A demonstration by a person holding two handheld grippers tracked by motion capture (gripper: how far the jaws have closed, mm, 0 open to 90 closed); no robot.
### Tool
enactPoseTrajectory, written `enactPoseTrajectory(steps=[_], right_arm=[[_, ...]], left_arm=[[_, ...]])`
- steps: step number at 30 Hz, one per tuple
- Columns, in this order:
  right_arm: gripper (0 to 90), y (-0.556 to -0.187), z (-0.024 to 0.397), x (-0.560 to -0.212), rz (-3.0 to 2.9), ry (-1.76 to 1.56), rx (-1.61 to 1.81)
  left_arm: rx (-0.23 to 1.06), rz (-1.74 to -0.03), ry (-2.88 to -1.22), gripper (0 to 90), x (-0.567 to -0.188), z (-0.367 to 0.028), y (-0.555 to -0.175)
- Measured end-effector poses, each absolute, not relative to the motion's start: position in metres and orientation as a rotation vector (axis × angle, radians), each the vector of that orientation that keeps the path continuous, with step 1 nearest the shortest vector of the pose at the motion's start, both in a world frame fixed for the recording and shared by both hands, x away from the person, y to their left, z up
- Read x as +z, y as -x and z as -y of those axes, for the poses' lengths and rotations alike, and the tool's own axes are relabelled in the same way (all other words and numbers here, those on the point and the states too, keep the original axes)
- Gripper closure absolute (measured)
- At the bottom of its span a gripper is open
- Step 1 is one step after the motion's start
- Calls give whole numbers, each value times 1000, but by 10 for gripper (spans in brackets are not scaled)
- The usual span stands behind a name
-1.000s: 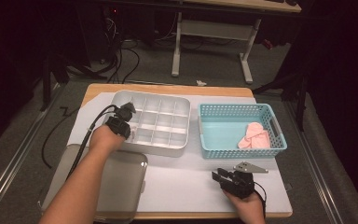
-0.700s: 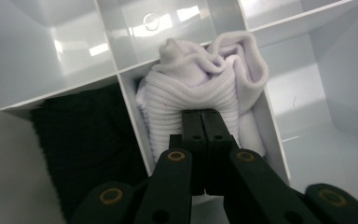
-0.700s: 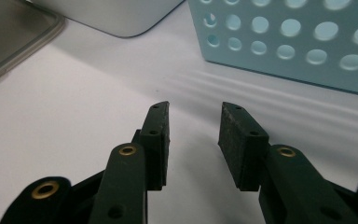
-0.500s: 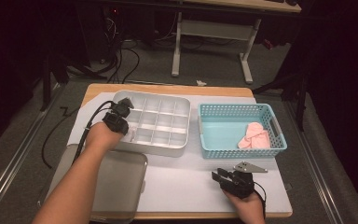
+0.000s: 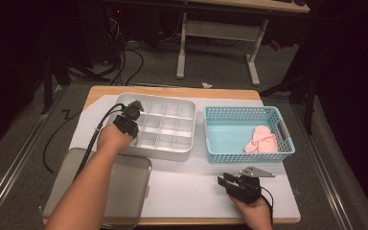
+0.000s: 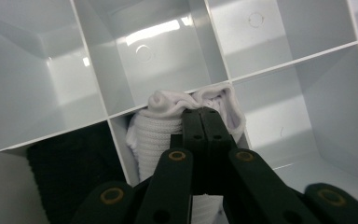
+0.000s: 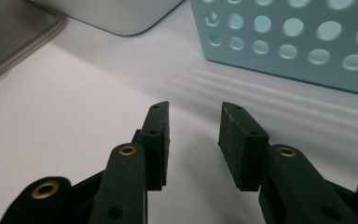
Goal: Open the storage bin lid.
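White sock: a rolled, ribbed sock (image 6: pixel 161 135) sits in a near-row compartment of the divided tray, its bunched cuff pushed up against the divider wall.
Left gripper: its jaws (image 6: pixel 201 122) are pressed fully together, with their tips resting on the sock's cuff; whether any fabric is pinched between the pads cannot be told.
Left gripper from above: it (image 5: pixel 133 111) reaches down into the tray at its left end, the forearm coming up over the grey lid.
Divided tray: a pale metal tray (image 5: pixel 188 150) split into a grid of compartments, standing on the white mat at the table's left.
Dark item: something black and knitted (image 6: pixel 70 177) fills the compartment just beside the sock's.
Right gripper: its jaws (image 7: pixel 195 122) stand partly open, with nothing between the pads, hovering low over the white mat (image 7: pixel 51 107).
Right gripper from above: it (image 5: pixel 226 179) is at the near edge of the table, well apart from the tray, in front of the basket.
Blue basket: a perforated plastic basket (image 5: pixel 240 114) stands to the right of the tray, with pink cloth (image 5: pixel 262 142) lying in it.
Grey lid: a flat metal lid (image 5: pixel 129 182) lies at the near left corner, just beside the tray.
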State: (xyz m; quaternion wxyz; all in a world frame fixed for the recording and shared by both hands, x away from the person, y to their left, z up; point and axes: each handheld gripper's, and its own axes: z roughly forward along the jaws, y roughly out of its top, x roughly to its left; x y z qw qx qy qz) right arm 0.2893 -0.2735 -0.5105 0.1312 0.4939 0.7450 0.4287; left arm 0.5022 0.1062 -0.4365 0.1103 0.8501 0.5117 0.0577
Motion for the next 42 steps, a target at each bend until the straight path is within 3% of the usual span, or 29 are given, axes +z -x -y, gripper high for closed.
enactPoseTrajectory(steps=[9, 19, 29, 42], right_arm=[[632, -289, 273, -511, -2166, -1437, 1244], [632, -290, 273, -510, -2166, -1445, 1242], [655, -289, 273, -510, -2161, -1432, 1238], [663, -288, 272, -510, -2154, -1430, 1230]], left_arm=[[135, -1521, -2504, 900, -448, -105, -506], [218, -1513, -2493, 898, -440, -102, -498], [327, -1492, -2426, 764, -411, -112, -481], [399, -1434, -2344, 686, -385, -124, -441]])
